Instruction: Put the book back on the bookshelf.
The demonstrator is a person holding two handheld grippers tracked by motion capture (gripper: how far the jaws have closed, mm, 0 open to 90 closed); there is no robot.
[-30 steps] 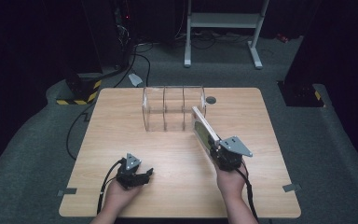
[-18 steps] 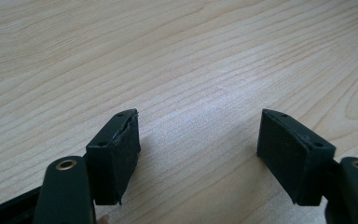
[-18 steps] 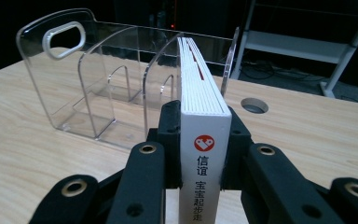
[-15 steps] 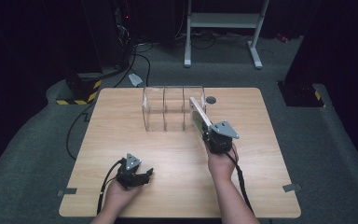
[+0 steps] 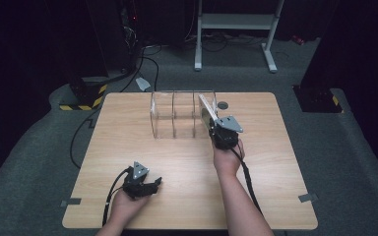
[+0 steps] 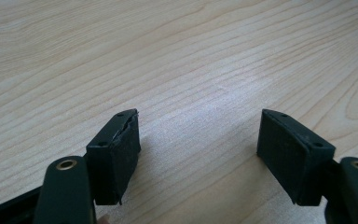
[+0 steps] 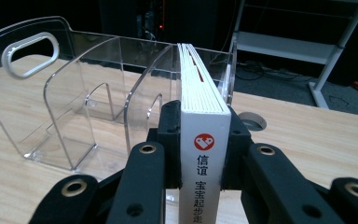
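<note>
Here my right gripper (image 7: 200,140) clamps the book (image 7: 203,107), lower spine cut off | rack (image 5: 174,115) walls faint | left gripper (image 5: 140,184) low over the surface (image 5: 275,147), jaws wide, empty.

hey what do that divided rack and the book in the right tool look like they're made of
Rack: clear, glossy plastic, likely acrylic; the table shows through its walls, edges catch light. Book: paper pages, stacked white edges visible, with a smooth white spine, probably coated card.

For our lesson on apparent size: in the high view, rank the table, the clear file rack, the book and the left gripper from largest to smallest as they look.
1. Table
2. Clear file rack
3. Book and left gripper: they look about alike, and the gripper lies nearer the camera, so I leave them unranked.
</note>
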